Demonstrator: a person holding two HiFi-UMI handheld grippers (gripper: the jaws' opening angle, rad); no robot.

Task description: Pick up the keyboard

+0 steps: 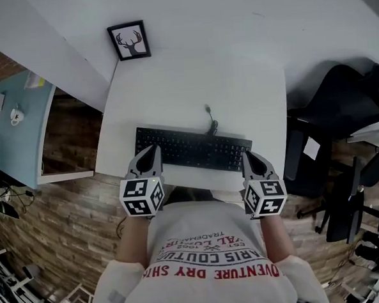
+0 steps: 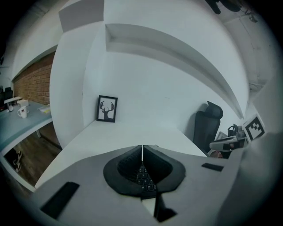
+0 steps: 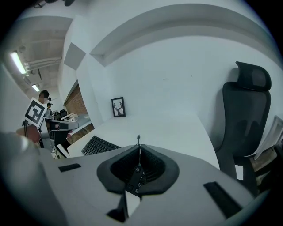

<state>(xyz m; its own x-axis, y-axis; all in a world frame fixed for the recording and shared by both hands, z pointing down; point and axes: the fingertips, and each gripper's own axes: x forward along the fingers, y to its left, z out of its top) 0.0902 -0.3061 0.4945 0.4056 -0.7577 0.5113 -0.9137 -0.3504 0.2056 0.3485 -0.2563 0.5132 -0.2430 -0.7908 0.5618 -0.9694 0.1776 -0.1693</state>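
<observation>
A black keyboard (image 1: 192,149) lies along the front part of the white desk (image 1: 192,83), its cable (image 1: 210,119) running back from its far edge. My left gripper (image 1: 152,148) hovers over the keyboard's left end, jaws shut with nothing between them. My right gripper (image 1: 247,155) sits over the right end, also shut and empty. In the left gripper view the closed tips (image 2: 142,148) meet, and keys (image 2: 145,178) show below through the hollow. The right gripper view shows its closed tips (image 3: 139,143) with the keyboard (image 3: 98,145) stretching off to the left.
A framed deer picture (image 1: 129,40) leans on the wall at the desk's back left. A black office chair (image 1: 340,100) stands right of the desk. A pale blue side table (image 1: 15,126) with a mug (image 1: 14,116) stands at the left, over a wooden floor.
</observation>
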